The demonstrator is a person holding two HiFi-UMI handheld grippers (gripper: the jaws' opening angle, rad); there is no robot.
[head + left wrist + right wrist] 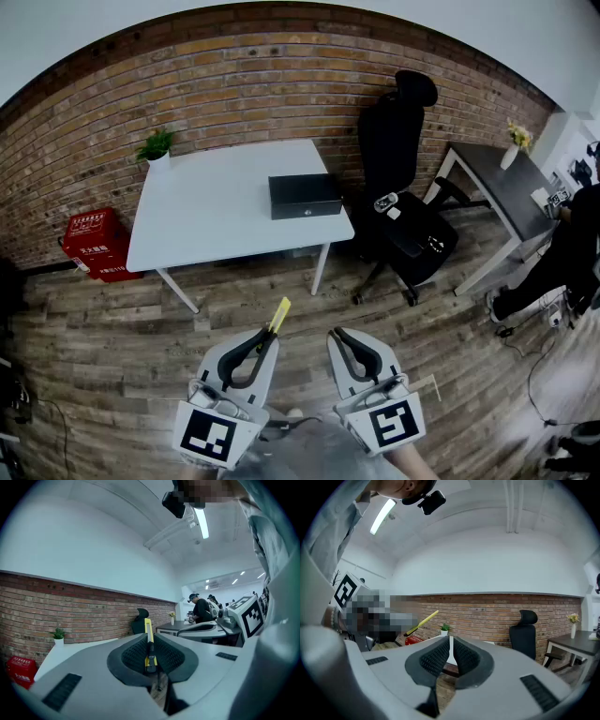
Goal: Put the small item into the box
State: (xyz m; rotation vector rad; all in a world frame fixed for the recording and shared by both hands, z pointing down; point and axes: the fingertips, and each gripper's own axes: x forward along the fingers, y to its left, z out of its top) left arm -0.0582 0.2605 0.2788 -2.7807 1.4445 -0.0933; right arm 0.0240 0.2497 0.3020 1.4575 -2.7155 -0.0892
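Left gripper clamps a yellow utility knife; right gripper is pinched together, empty. Black box sits on white table at 12 o'clock.

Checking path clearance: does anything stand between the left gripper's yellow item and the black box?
Nothing visible: only floor and white table top lie between the yellow item in the left gripper and the black box, whose lid looks closed.
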